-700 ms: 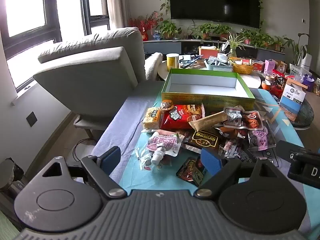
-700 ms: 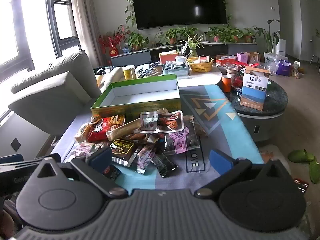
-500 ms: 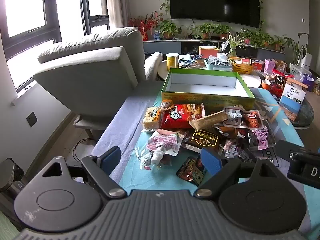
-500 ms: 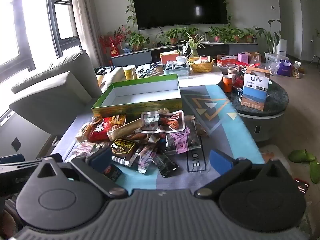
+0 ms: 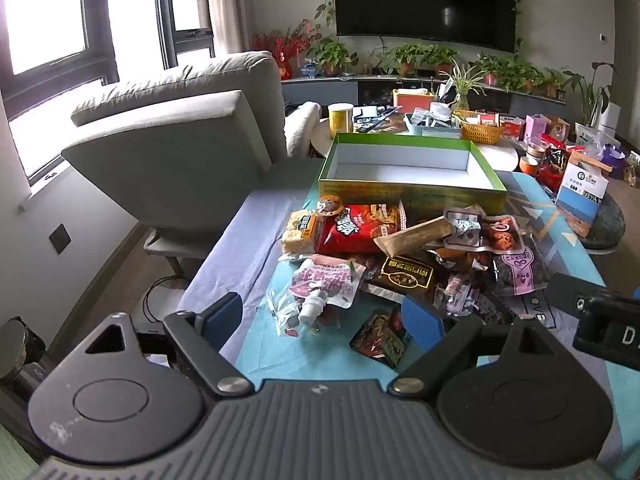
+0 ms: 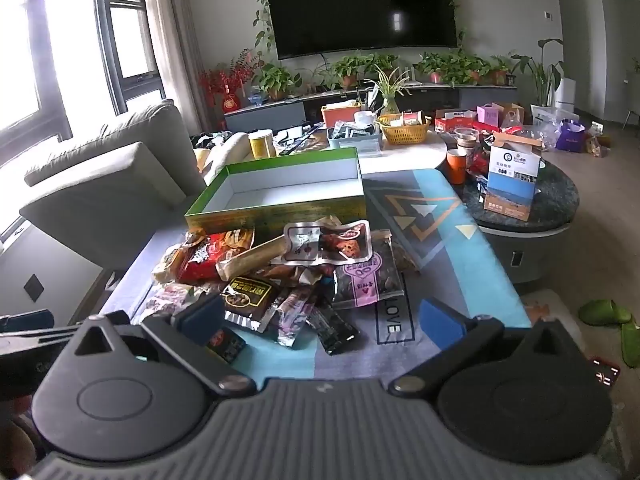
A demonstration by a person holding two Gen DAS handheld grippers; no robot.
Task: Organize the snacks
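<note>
Left wrist view: left tongs (image 5: 322,322) spread wide, pinching nothing, held in the same spot as a moment ago. Just ahead of the pads, a pink-and-white pouch (image 5: 326,282) and a small dark sachet (image 5: 380,338) lying on the cloth-covered table (image 5: 248,256). Farther ahead, the heap of snacks (image 5: 420,256), unshifted, with the red chip bag (image 5: 360,228) and a tan roll (image 5: 416,236) on top. Beyond the heap, the green box (image 5: 412,194), open and bare inside. At the right edge, part of the other tool in view.

Right wrist view: right tongs (image 6: 320,316) likewise spread, nothing between the pads. Scene drawn very slightly closer than half a second back, hardly a real advance. Dark foil packets (image 6: 250,296) directly ahead of the left pad, a black strip packet (image 6: 334,328) between the pads but lower and untouched. A purple-labelled bag (image 6: 366,278) ahead, then the box.

Meaning for the task: nothing sorted yet, no pick begun; probably still choosing a first packet.
</note>
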